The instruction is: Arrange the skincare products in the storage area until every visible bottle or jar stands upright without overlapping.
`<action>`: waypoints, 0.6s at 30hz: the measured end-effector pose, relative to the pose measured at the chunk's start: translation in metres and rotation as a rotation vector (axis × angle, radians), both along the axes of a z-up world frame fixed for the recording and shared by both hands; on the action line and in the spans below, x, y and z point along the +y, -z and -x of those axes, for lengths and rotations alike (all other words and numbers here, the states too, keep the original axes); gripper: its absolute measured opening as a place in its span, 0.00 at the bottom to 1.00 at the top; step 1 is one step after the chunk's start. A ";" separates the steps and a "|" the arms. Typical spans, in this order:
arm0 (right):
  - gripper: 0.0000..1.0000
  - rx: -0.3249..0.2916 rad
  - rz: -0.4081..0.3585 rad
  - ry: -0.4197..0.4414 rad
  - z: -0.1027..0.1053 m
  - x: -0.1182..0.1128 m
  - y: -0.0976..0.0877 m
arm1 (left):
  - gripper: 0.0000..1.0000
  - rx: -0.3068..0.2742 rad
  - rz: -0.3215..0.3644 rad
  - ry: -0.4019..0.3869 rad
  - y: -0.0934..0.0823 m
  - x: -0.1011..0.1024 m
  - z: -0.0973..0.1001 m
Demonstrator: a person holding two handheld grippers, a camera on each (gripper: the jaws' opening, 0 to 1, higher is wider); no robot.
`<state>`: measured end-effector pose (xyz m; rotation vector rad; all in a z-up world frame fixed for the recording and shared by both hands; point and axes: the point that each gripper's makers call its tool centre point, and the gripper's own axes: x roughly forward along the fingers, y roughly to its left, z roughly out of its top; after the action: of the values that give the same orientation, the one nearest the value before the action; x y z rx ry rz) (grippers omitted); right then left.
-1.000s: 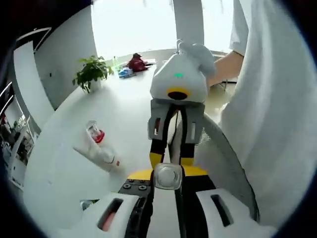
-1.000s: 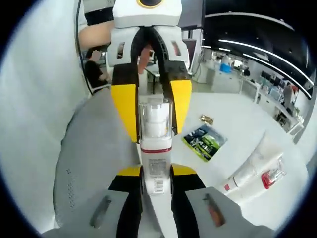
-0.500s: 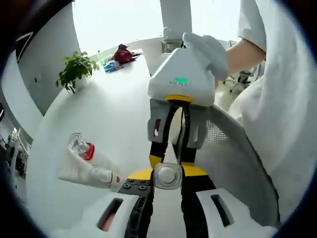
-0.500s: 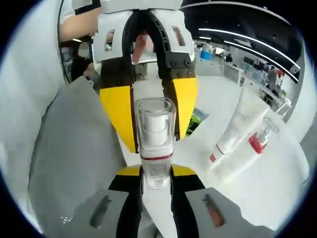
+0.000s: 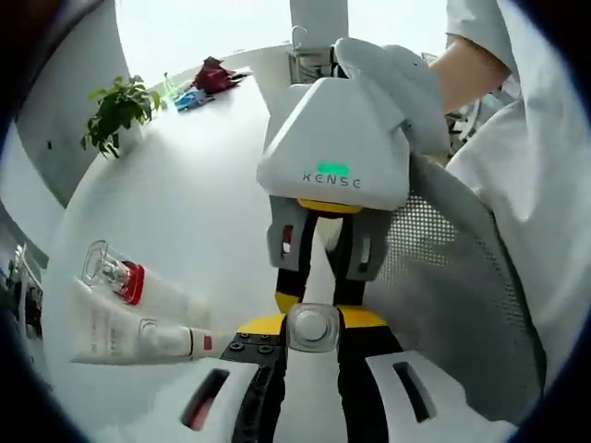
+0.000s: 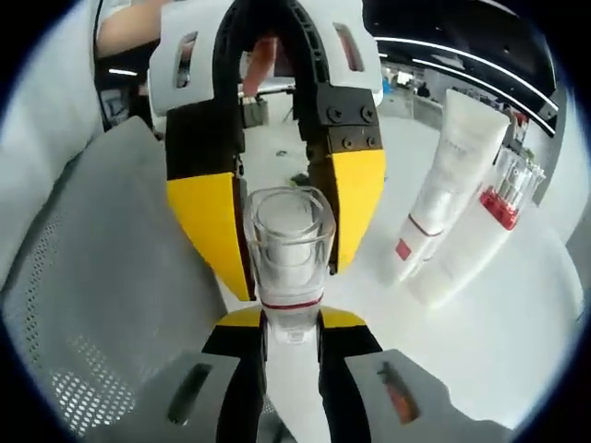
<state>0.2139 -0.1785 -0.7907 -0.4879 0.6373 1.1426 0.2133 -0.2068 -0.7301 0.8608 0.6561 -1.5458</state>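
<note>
A slim bottle (image 6: 288, 249) with a clear cap and a red band is held in the air between both grippers. My right gripper (image 6: 290, 323) is shut on its lower body. Facing it, my left gripper (image 6: 288, 269) has its yellow jaws closed against the clear cap. In the left gripper view the cap's round end (image 5: 312, 328) sits between the left gripper's (image 5: 312, 321) own pads, with the right gripper (image 5: 318, 297) right behind it. A white tube (image 5: 138, 337) (image 6: 443, 175) and a clear-capped bottle with a red collar (image 5: 129, 281) (image 6: 489, 221) lie side by side on the white table (image 5: 194, 203).
A grey mesh panel (image 5: 452, 286) (image 6: 102, 277) stands beside the grippers at the table's edge. A person in white clothing (image 5: 545, 185) stands close behind it, with a gloved hand (image 5: 397, 78) on the right gripper. A potted plant (image 5: 115, 106) and small items (image 5: 205, 78) sit at the table's far end.
Both views have swung and the two grippers have drawn closer along the held bottle. The tube and the red-collared bottle look larger and nearer in both views. Both grips are unchanged.
</note>
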 end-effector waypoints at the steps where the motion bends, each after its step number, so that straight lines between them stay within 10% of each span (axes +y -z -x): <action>1: 0.20 -0.003 0.004 -0.005 -0.001 -0.001 0.001 | 0.25 -0.001 -0.002 0.001 0.001 -0.001 0.000; 18: 0.20 -0.014 -0.036 -0.016 -0.012 -0.008 0.003 | 0.25 0.003 0.055 -0.005 0.002 -0.013 -0.011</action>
<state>0.2259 -0.1868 -0.7933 -0.4701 0.6008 1.1627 0.2244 -0.2196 -0.7316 0.8145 0.6146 -1.5544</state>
